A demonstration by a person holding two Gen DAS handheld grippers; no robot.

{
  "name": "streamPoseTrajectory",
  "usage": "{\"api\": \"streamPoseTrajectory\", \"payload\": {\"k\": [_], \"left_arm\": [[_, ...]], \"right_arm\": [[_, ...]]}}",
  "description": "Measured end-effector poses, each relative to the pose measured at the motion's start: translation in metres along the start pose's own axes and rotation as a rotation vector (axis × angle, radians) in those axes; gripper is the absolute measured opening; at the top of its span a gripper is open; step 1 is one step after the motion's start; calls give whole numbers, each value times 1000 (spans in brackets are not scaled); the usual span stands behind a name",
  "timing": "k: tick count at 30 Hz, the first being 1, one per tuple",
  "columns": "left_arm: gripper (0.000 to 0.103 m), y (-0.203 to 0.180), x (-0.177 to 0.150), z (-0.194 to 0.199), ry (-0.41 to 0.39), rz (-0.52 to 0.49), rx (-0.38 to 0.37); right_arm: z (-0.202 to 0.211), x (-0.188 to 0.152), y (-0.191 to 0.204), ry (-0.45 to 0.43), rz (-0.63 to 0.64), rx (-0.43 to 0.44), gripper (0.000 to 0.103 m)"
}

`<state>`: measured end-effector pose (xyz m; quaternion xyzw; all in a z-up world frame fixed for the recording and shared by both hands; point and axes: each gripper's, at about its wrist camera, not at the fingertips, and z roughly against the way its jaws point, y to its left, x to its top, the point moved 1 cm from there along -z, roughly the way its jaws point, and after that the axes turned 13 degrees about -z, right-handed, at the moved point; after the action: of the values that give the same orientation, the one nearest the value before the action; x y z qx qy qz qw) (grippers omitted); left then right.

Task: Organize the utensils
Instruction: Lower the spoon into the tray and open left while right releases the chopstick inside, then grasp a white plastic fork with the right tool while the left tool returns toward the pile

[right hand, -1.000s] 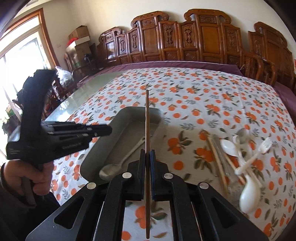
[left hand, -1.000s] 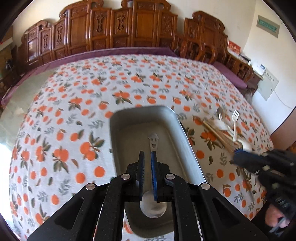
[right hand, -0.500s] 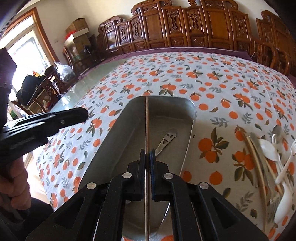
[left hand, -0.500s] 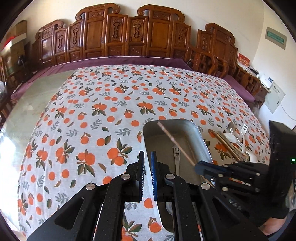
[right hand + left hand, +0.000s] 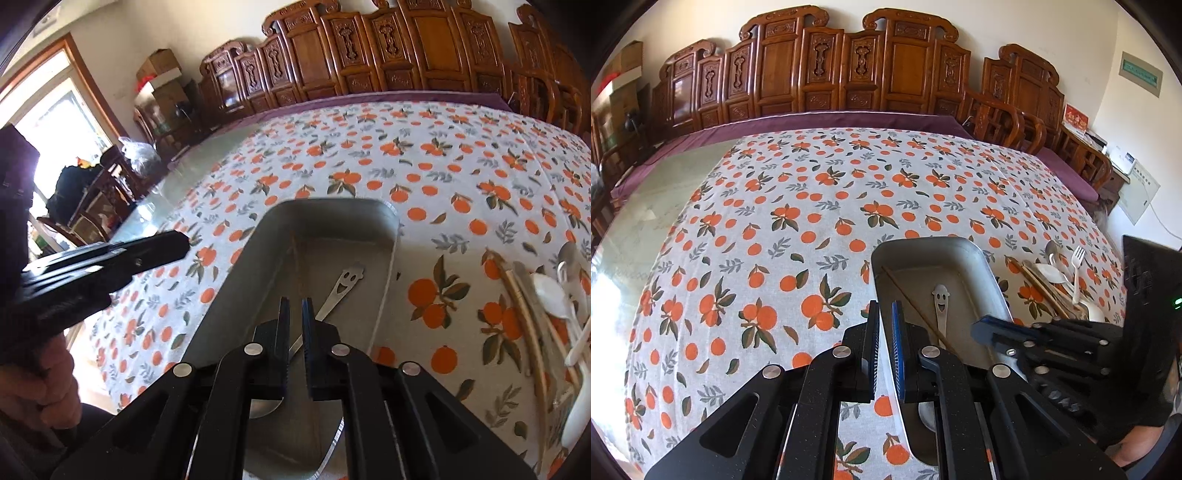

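Wooden and thin, the chopstick point(image 5: 911, 303) lies in the metal tray point(image 5: 990, 281), slanting along the tray floor: in my left wrist view its far tip sits near the tray's far left corner and its length runs back toward me and to the right, passing just left of the spoon's handle. It is a plain brown stick, straight and very slender; in my right wrist view I can make out only a faint brown line by the tray's left wall point(image 5: 295, 254).

Beside it rests a steel spoon point(image 5: 341, 286) with a smiling face cut into the end of its handle. That end points away from me, and the bowl lies near me, partly hidden behind my fingers.

My right gripper point(image 5: 294, 332) hovers over the near half of the tray, its jaws a narrow gap apart with nothing between them. My left gripper point(image 5: 884, 343) hangs over the tray's left rim, jaws likewise a small way apart and holding nothing.

Right of the tray, on the orange-print tablecloth point(image 5: 820, 221), waits a pile of utensils point(image 5: 554, 295): more chopsticks, white plastic spoons, a white fork point(image 5: 1077, 266) and a metal spoon. Carved wooden chairs point(image 5: 849, 62) line the far side of the table.
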<state>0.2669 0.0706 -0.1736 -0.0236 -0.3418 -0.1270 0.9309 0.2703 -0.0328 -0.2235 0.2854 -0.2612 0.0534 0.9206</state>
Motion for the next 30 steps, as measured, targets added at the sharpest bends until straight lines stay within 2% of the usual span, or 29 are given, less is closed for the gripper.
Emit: {"api": "streamPoseTrajectory", "payload": {"k": [4, 7, 9, 13, 15, 16, 18, 21, 24, 30], "left_arm": [[6, -7, 1, 1, -10, -6, -14], [10, -17, 4, 1, -20, -15, -33], [26, -25, 5, 2, -27, -24, -38], [36, -42, 9, 2, -42, -46, -50], [50, -51, 11, 1, -50, -53, -52], [54, -53, 11, 1, -50, -56, -48], [65, -59, 13, 0, -57, -59, -45], [75, -66, 14, -3, -63, -50, -49], [80, -72, 14, -5, -64, -50, -34], [81, -80, 14, -7, -69, -44, -33]], "right_arm": [[30, 5, -9, -48, 20, -8, 10], [58, 13, -26, -104, 44, -59, 10], [71, 18, -41, -123, 50, -95, 10], [89, 27, -77, -152, 64, -196, 10], [97, 32, -100, -170, 52, -250, 10], [98, 34, -107, -176, 49, -267, 10], [104, 37, -128, -194, 35, -315, 22], [105, 40, -156, -211, -17, -361, 35], [102, 41, -177, -214, -67, -391, 39], [81, 38, -209, -167, -161, -441, 42]]}}
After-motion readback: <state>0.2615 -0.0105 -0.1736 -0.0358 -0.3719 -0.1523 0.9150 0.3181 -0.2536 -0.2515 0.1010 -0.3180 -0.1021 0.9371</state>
